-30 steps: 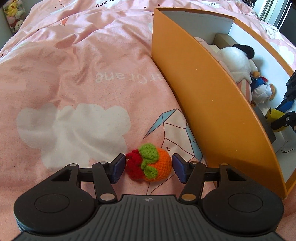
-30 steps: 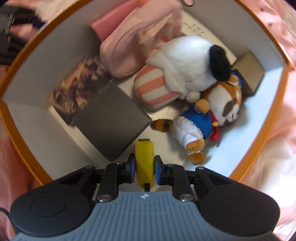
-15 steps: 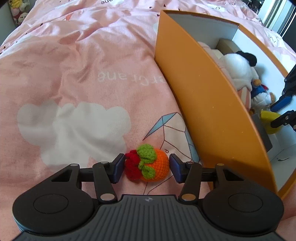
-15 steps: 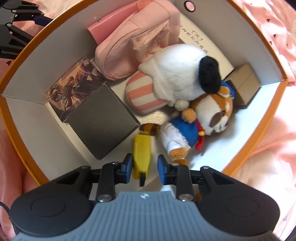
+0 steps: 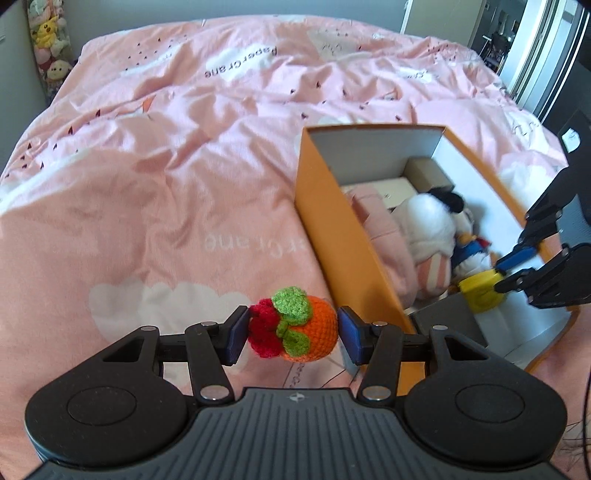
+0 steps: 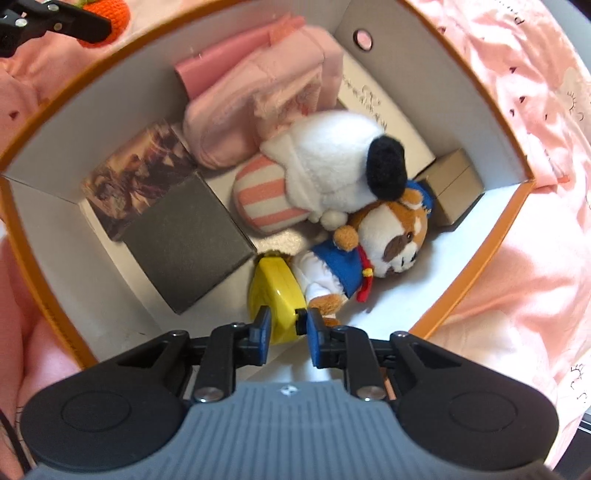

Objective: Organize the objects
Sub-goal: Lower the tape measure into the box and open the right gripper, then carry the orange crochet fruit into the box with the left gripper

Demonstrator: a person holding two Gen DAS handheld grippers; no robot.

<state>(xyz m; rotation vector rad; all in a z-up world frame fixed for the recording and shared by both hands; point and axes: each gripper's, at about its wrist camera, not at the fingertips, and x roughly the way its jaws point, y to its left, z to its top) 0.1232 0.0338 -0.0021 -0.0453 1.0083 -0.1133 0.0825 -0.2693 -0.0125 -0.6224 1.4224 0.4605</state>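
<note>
While the left hand-held gripper [image 5: 291,334] clamps it, crocheted fruit [image 5: 293,328] lies sideways.

Pink cloud-print duvet [image 5: 177,192] across bed, "PaperCrane" lettering. Plush toys [image 5: 50,44] stacked in far left corner by grey wall [image 5: 221,9]. Bright window frame [image 5: 543,55] at right.

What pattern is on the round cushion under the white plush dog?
Pink and white stripes on the cushion, under the white plush dog; clearest in the right wrist view.
</note>
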